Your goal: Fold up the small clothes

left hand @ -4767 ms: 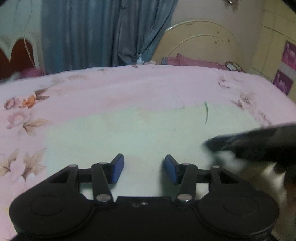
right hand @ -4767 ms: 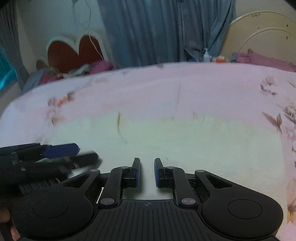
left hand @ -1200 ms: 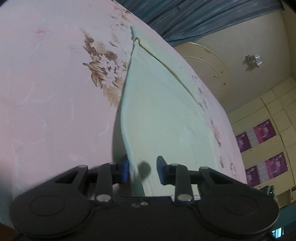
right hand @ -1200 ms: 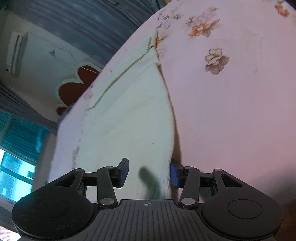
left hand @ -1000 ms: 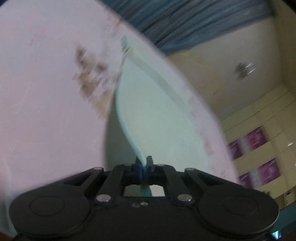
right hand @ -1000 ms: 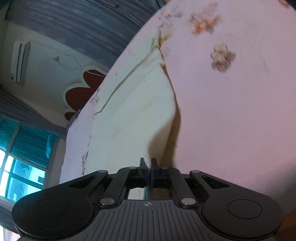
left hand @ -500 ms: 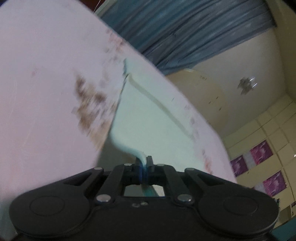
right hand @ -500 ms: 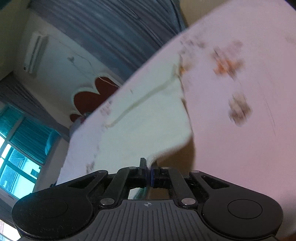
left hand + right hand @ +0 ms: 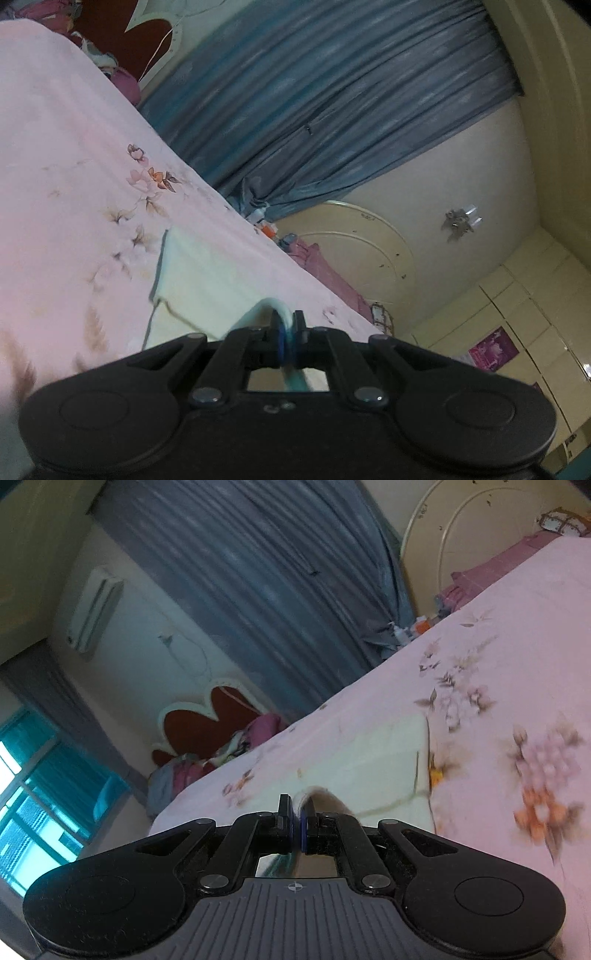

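A pale green cloth (image 9: 192, 280) lies on the pink flowered bedsheet (image 9: 55, 184). My left gripper (image 9: 288, 332) is shut on its near left corner, which curls up over the blue pads. The same pale cloth (image 9: 376, 760) shows in the right wrist view, and my right gripper (image 9: 297, 823) is shut on its near right corner. Both pinched corners are lifted off the bed and carried over the rest of the cloth, whose far edge still rests flat. The part of the cloth under each gripper body is hidden.
Blue curtains (image 9: 314, 110) hang behind the bed. A red heart-shaped headboard (image 9: 207, 716) with piled clothes (image 9: 207, 764) stands at one end, a cream round footboard (image 9: 362, 243) with pink bedding at the other. Small bottles (image 9: 410, 627) sit by the curtain.
Both grippers closed on the cloth's near corners about a second ago, then rose and moved forward over the bed, lifting the corners; the views now tilt up toward the curtains.
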`<state>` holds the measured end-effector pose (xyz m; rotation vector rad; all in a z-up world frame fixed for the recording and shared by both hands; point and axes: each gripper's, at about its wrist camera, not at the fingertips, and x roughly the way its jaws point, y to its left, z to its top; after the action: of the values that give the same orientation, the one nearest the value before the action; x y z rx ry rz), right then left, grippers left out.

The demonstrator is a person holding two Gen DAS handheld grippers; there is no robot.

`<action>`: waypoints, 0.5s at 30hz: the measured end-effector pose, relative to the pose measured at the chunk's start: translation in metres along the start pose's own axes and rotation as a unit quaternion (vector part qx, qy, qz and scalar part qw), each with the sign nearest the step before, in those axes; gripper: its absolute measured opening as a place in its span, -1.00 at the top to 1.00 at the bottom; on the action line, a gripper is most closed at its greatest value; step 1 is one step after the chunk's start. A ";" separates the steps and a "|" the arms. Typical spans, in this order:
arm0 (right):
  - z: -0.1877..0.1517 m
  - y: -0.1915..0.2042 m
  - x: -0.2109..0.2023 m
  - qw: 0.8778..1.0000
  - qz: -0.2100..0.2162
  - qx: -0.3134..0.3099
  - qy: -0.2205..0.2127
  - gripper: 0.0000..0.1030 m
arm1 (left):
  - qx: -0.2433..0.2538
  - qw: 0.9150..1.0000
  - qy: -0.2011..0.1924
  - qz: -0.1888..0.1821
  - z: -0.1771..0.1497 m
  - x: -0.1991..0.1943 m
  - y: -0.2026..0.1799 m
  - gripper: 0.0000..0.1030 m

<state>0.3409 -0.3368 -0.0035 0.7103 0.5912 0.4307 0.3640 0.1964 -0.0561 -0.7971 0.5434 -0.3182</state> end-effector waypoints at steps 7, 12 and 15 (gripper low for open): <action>0.036 -0.046 0.099 0.998 -0.038 0.035 0.030 0.94 | -0.023 0.998 0.044 0.031 0.031 0.087 0.039 0.93; 0.041 -0.081 0.147 0.994 -0.063 0.075 0.047 0.94 | -0.030 0.996 0.071 0.050 0.045 0.135 0.068 0.93; 0.043 -0.100 0.167 0.991 -0.071 0.103 0.051 0.94 | -0.037 0.995 0.082 0.053 0.050 0.157 0.083 0.93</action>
<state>0.5110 -0.3332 -0.1070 0.8407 0.7862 0.2766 0.5269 0.2080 -0.1423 -0.8144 0.7519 -0.2679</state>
